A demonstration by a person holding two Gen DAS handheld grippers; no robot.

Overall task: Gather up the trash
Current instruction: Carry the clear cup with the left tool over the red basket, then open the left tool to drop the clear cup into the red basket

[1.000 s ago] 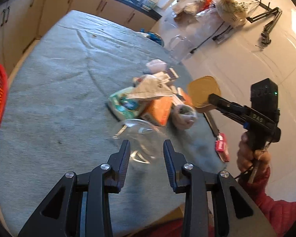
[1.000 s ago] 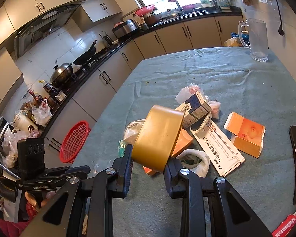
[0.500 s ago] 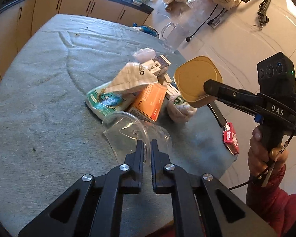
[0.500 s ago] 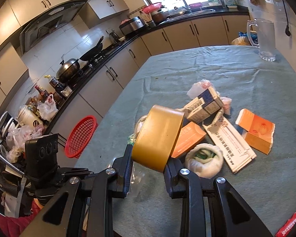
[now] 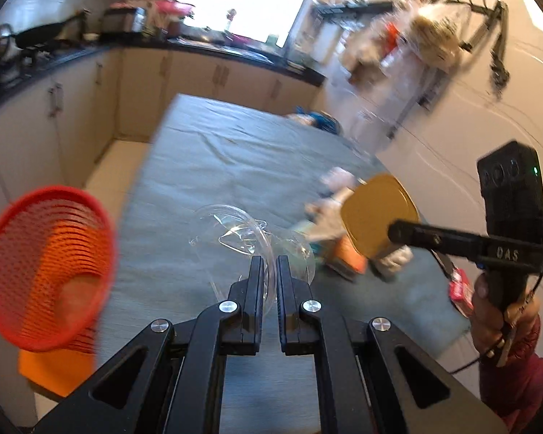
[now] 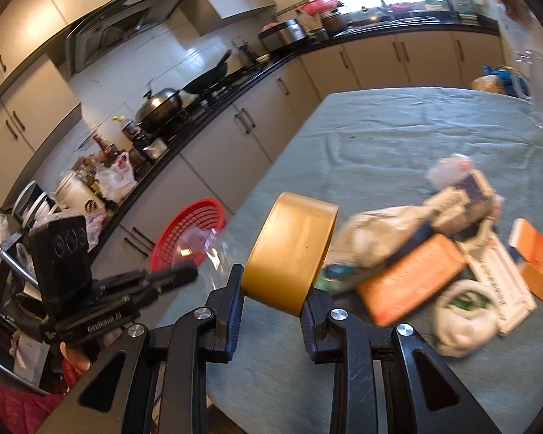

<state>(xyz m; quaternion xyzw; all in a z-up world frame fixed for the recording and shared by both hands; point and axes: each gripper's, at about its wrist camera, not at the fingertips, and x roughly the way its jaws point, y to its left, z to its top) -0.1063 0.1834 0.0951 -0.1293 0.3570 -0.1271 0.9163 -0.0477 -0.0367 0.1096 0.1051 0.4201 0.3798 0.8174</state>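
Now the left tool (image 5: 270,264) pinches a clear plastic cup (image 5: 249,238) at frame centre, above the grey surface (image 5: 217,159); lower centre in its own view, the right tool (image 6: 273,282) clamps a yellow tub (image 6: 289,253). A red basket (image 5: 43,267) sits at left.

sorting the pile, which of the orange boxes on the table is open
The small orange box at the pile's far right edge: its flap stands open. The larger flat orange box lies closed.
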